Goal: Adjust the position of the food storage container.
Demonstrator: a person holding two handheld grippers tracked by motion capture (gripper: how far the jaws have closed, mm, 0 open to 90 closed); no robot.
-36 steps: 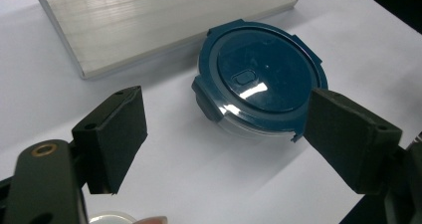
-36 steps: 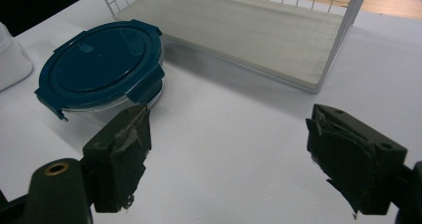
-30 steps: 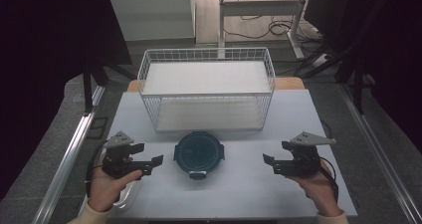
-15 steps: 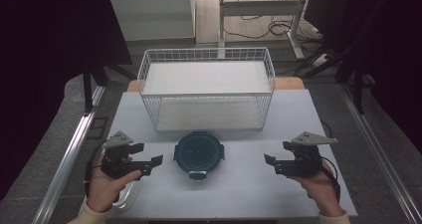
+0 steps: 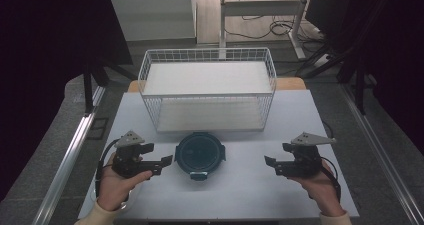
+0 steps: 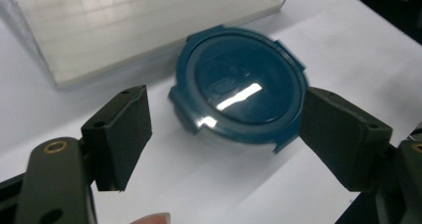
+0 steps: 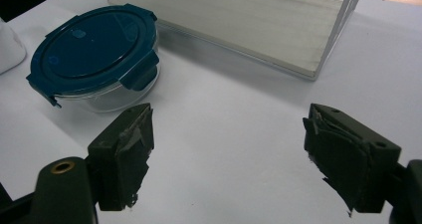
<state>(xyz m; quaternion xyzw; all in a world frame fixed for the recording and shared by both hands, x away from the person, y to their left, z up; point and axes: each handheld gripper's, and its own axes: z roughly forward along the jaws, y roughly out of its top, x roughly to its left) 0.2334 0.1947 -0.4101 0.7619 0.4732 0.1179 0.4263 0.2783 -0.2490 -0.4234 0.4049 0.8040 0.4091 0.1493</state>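
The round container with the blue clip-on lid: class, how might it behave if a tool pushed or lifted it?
The round container looks rigid, with a clear, glass-like wall, so probably heavy for its size and breakable if dropped. Its squat shape on the white table suggests it would slide rather than tip. The glossy lid may be slippery.

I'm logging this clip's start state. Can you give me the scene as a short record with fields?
surface: white table
container: round glass food container with dark blue clip lid, lid on, centre front
basket: white wire basket, behind container, nothing in it
left tool: open, just left of container, holding nothing
right tool: open, apart to the container's right, holding nothing
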